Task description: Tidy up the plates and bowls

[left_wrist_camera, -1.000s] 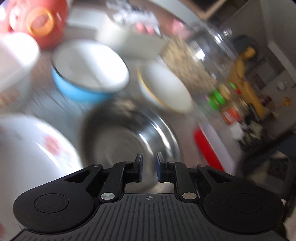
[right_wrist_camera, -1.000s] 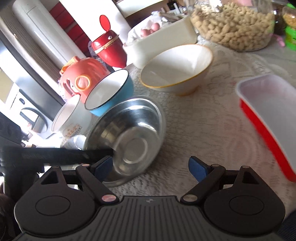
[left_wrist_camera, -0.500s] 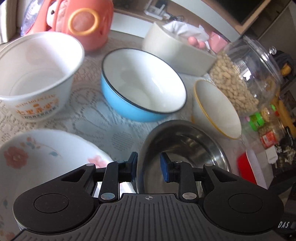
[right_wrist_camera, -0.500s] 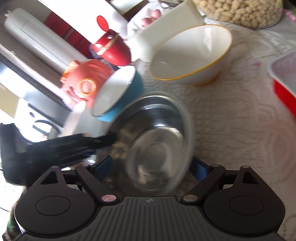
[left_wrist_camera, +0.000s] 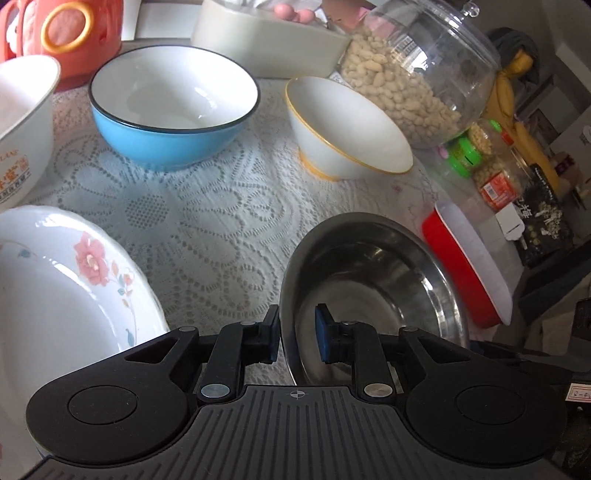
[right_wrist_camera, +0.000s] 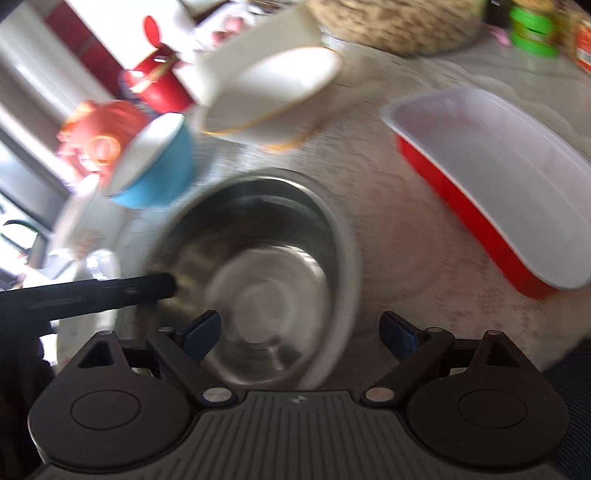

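Note:
A steel bowl [left_wrist_camera: 369, 266] stands on the lace tablecloth [left_wrist_camera: 207, 221]. My left gripper [left_wrist_camera: 297, 339] straddles its near-left rim. One pad sits outside against the rim and the other inside with a gap, and the jaws are closing. In the blurred right wrist view the same steel bowl [right_wrist_camera: 258, 258] lies under my right gripper [right_wrist_camera: 301, 332], whose jaws are opening wide and hold nothing. The left gripper's black finger [right_wrist_camera: 110, 291] reaches the bowl from the left. A blue bowl [left_wrist_camera: 173, 107], a yellow-rimmed white bowl [left_wrist_camera: 347, 125], a printed white bowl [left_wrist_camera: 22, 122] and a floral plate [left_wrist_camera: 62, 280] surround it.
A red container with a white lid [left_wrist_camera: 469, 266] lies right of the steel bowl. Behind the bowls stand a glass jar of peanuts [left_wrist_camera: 417, 74], a white rectangular dish [left_wrist_camera: 266, 40] and an orange jug [left_wrist_camera: 66, 33]. Small jars [left_wrist_camera: 465, 155] crowd the table's right edge.
The steel bowl went from tilted up to sitting flat on the cloth. My left gripper opened from shut and now straddles the rim. The right gripper's jaws spread wider over the bowl.

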Motion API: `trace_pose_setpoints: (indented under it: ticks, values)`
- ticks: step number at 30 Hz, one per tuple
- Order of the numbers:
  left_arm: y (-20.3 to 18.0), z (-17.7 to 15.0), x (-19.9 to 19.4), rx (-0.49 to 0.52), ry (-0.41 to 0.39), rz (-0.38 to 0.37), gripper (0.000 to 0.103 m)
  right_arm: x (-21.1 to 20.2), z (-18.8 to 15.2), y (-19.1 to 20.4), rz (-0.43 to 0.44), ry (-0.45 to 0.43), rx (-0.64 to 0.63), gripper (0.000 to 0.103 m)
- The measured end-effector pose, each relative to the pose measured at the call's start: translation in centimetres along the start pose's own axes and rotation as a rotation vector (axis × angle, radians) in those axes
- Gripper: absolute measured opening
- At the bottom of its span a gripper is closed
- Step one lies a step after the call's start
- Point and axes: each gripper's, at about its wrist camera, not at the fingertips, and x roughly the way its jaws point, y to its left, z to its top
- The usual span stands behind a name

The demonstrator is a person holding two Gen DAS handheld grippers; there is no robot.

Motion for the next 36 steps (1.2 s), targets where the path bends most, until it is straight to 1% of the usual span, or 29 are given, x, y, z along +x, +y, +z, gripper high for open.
trace_pose_setpoints:
  ticks: [2, 3, 4, 7, 8, 10, 13, 15, 19, 20, 21, 22, 23, 25, 26, 27, 29, 32, 34, 36]
  values:
    - [0.4, 0.3, -0.4, -0.012, -0.017, 0.007, 0.023, 0.2, 0.1, 0.0, -0.006, 0.010, 0.002, 0.098]
    - [0.9, 0.4, -0.7, -0.025, -0.027, 0.008, 0.023, 0.3, 0.1, 0.2, -0.009, 0.016, -0.003, 0.101]
    - [1.2, 0.7, -0.9, -0.038, -0.036, 0.007, 0.026, 0.6, 0.2, 0.3, -0.006, 0.022, -0.007, 0.103]
    - [1.7, 1.1, -1.1, -0.062, -0.040, -0.011, 0.025, 0.9, 0.0, 0.8, -0.040, 0.011, -0.017, 0.103]
    - [1.7, 1.1, -1.0, -0.060, -0.040, -0.012, 0.023, 1.0, -0.2, 1.1, -0.053, 0.009, -0.023, 0.103]
    - [1.3, 1.1, -0.7, -0.052, -0.033, -0.017, 0.023, 0.9, -0.3, 1.1, -0.062, -0.004, -0.013, 0.103]
    - [0.9, 0.8, -0.4, -0.042, -0.022, -0.032, 0.023, 0.9, -0.2, 0.8, -0.055, -0.012, 0.025, 0.103]
    - [0.6, 0.6, -0.3, -0.030, -0.020, -0.022, 0.023, 0.7, 0.0, 0.5, -0.036, -0.006, 0.045, 0.103]
    - [0.4, -0.1, -0.1, -0.025, 0.000, -0.020, 0.022, 0.4, 0.2, -0.4, 0.017, 0.006, 0.024, 0.103]
    - [0.2, -0.3, 0.1, -0.020, 0.007, -0.017, 0.022, 0.3, 0.2, -0.3, 0.014, 0.007, 0.022, 0.099]
    - [0.1, -0.5, 0.1, -0.015, 0.013, -0.015, 0.022, 0.2, 0.3, -0.2, -0.003, 0.003, 0.015, 0.091]
    - [0.0, -0.8, 0.1, -0.010, 0.021, -0.018, 0.022, 0.1, 0.4, 0.1, -0.026, -0.014, -0.007, 0.087]
    - [-0.1, -1.0, 0.1, -0.007, 0.027, -0.027, 0.021, -0.1, 0.5, 0.5, -0.061, -0.048, -0.047, 0.080]
    - [-0.3, -1.6, 0.0, -0.003, 0.043, -0.046, 0.021, -0.5, 0.7, 1.7, -0.150, -0.125, -0.129, 0.077]
    - [-0.5, -1.9, 0.0, 0.004, 0.049, -0.051, 0.020, -0.5, 0.8, 2.2, -0.180, -0.152, -0.166, 0.073]
    - [-0.7, -2.2, 0.0, 0.011, 0.056, -0.052, 0.020, -0.4, 1.0, 2.5, -0.189, -0.159, -0.189, 0.067]
    - [-1.1, -3.0, -0.3, 0.027, 0.064, -0.043, 0.021, -0.2, 1.2, 2.5, -0.157, -0.140, -0.187, 0.061]
    - [-1.4, -3.6, -0.8, 0.030, 0.069, -0.022, 0.021, -0.6, 0.8, 2.1, -0.132, -0.132, -0.186, 0.061]
    - [-1.4, -3.6, -0.7, 0.029, 0.056, 0.006, 0.020, -1.2, 0.2, 1.7, -0.093, -0.123, -0.185, 0.061]
    - [-1.2, -3.3, -0.1, 0.010, 0.051, 0.010, 0.020, -1.8, -0.2, 1.3, -0.053, -0.112, -0.178, 0.060]
